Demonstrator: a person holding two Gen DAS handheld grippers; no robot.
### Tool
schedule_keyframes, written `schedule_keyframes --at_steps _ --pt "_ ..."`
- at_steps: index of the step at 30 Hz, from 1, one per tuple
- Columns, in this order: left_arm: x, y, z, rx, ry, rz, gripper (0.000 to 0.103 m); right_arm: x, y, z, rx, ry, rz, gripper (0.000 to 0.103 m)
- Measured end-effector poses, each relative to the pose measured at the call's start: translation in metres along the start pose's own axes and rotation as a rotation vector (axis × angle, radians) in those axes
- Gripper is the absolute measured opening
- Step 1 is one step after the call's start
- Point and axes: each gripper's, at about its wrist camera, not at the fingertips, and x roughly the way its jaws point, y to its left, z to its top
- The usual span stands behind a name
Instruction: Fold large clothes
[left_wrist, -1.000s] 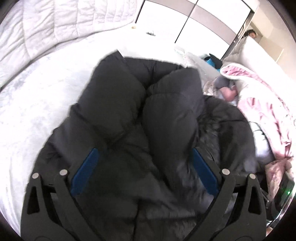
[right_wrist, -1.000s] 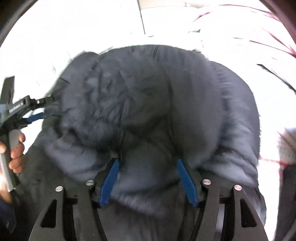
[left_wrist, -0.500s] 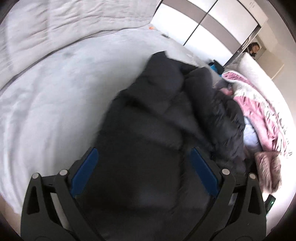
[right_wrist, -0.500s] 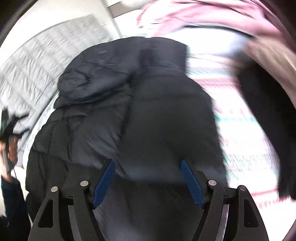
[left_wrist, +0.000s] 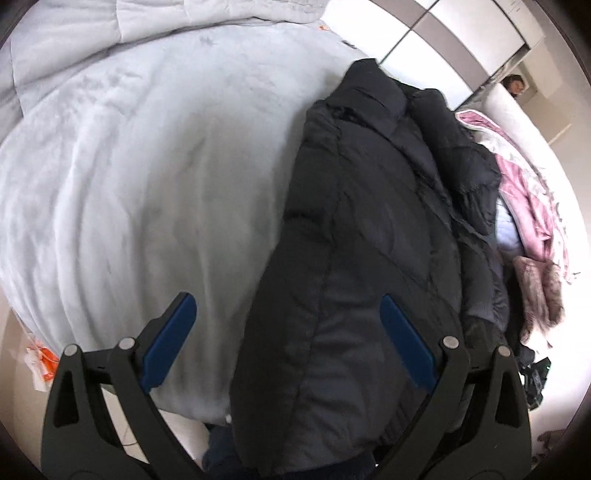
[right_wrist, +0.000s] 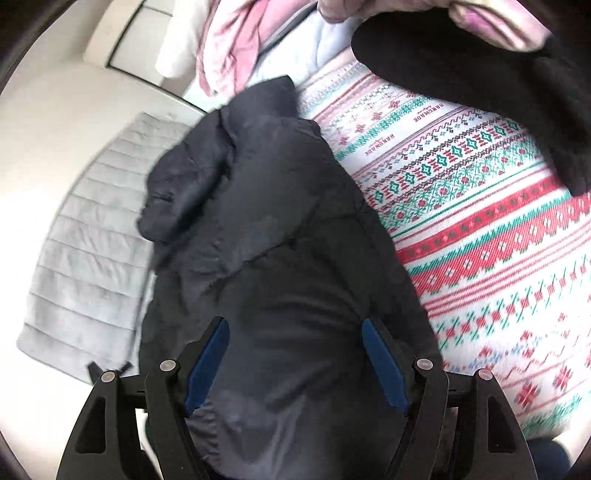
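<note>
A large black puffer jacket (left_wrist: 369, 229) lies folded lengthwise in a long narrow bundle on the grey bed cover (left_wrist: 140, 177). My left gripper (left_wrist: 288, 332) is open above the jacket's near end, its left finger over the bed cover, and holds nothing. In the right wrist view the same jacket (right_wrist: 266, 229) runs away from me, with a puffy hood or sleeve at its far left. My right gripper (right_wrist: 295, 354) is open, hovering over the jacket's near end, with the fabric below both blue pads.
A patterned red, green and white blanket (right_wrist: 480, 221) lies right of the jacket. Pink clothes (left_wrist: 524, 192) and a black garment (right_wrist: 480, 66) are piled beyond. A grey quilt (right_wrist: 85, 258) lies at left. The bed's near edge and floor litter (left_wrist: 40, 362) show below.
Both grippers have pulled back and up from the jacket. The jacket now lies as a narrower, flatter bundle. The left view has swung to show more bare bed cover.
</note>
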Motion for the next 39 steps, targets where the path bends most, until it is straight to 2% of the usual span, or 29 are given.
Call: schedule_keyframes --at_steps 8,11,17,22,28,31,33,37,38,39 --pt "-0.001 -0.008 -0.030 0.043 0.000 -0.051 0.100 -0.009 -0.003 -0.022 -0.023 -0.009 -0.025 0.076" --pt "0.003 -0.008 -0.039 0.054 0.011 -0.063 0.100 -0.009 -0.004 -0.034 -0.044 -0.005 -0.003 0.076" --pt "0.013 -0.006 -0.053 0.039 0.037 -0.093 0.100 -0.012 -0.019 -0.045 -0.008 -0.036 0.002 0.076" --pt "0.014 0.007 -0.057 0.013 0.025 -0.088 0.100 -0.036 -0.035 -0.046 0.021 -0.100 -0.054 0.076" --pt "0.025 0.022 -0.061 -0.033 0.040 -0.138 0.100 -0.035 -0.049 -0.055 0.030 -0.049 -0.175 0.076" --pt "0.033 0.026 -0.062 -0.061 0.055 -0.180 0.100 -0.036 -0.054 -0.061 0.034 -0.016 -0.139 0.076" --pt "0.035 0.026 -0.060 -0.067 0.057 -0.181 0.100 -0.031 -0.055 -0.065 0.040 0.005 -0.088 0.076" --pt "0.037 0.018 -0.058 -0.045 0.048 -0.174 0.096 -0.019 -0.053 -0.069 0.049 0.014 -0.051 0.074" --pt "0.039 0.016 -0.058 -0.033 0.055 -0.164 0.091 -0.018 -0.051 -0.069 0.041 0.005 -0.042 0.070" --pt "0.040 0.014 -0.057 -0.025 0.061 -0.155 0.084 -0.018 -0.050 -0.069 0.039 0.001 -0.030 0.056"
